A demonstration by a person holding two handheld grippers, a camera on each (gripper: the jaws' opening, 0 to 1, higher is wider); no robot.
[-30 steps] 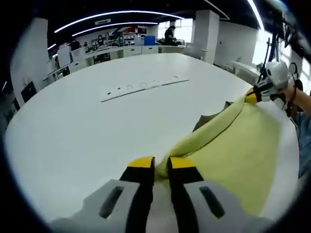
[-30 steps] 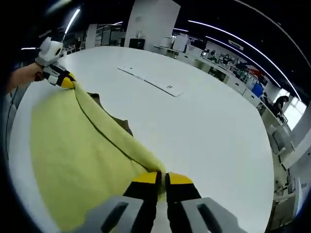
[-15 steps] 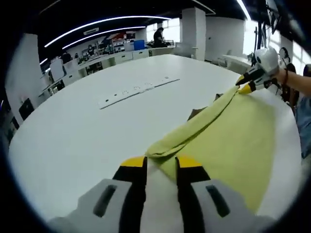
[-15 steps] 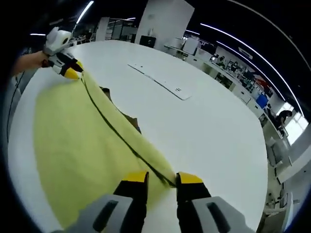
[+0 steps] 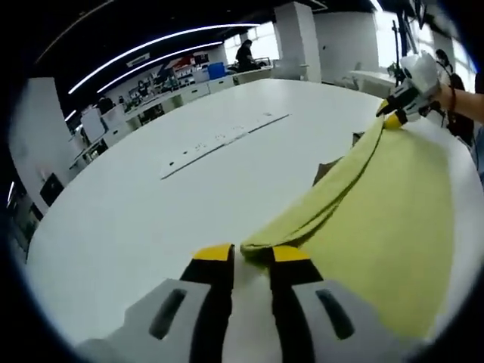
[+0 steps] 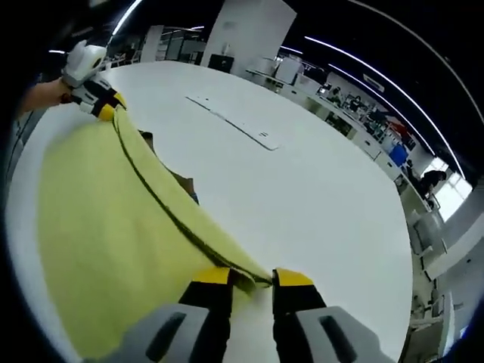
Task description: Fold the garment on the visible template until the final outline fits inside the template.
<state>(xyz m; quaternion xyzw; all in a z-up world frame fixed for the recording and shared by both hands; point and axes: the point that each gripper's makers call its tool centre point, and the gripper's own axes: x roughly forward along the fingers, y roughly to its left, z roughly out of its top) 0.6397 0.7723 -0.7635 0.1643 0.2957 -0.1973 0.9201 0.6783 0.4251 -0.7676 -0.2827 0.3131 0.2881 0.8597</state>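
Note:
A yellow-green garment (image 5: 378, 219) lies spread on the white table (image 5: 128, 212), its far edge rolled into a long fold. Brown corners of the template (image 5: 328, 168) peek out from under that fold, and show too in the right gripper view (image 6: 189, 186). My left gripper (image 5: 252, 254) is open, with one end of the fold lying between its jaws. My right gripper (image 6: 252, 277) is open as well, around the other end of the garment (image 6: 113, 227). Each gripper shows far off in the other's view, right (image 5: 401, 106) and left (image 6: 97, 98), at the fold's end.
A long white strip (image 5: 221, 139) with small markings lies across the table beyond the garment, also seen as the strip (image 6: 236, 125) in the right gripper view. Desks, columns and a person (image 5: 246, 54) stand in the background. A person's hand (image 6: 45, 95) holds the far gripper.
Both grippers were shut on the garment's corners a second ago and have since opened. The fold has settled lower onto the table, and both views have shifted slightly.

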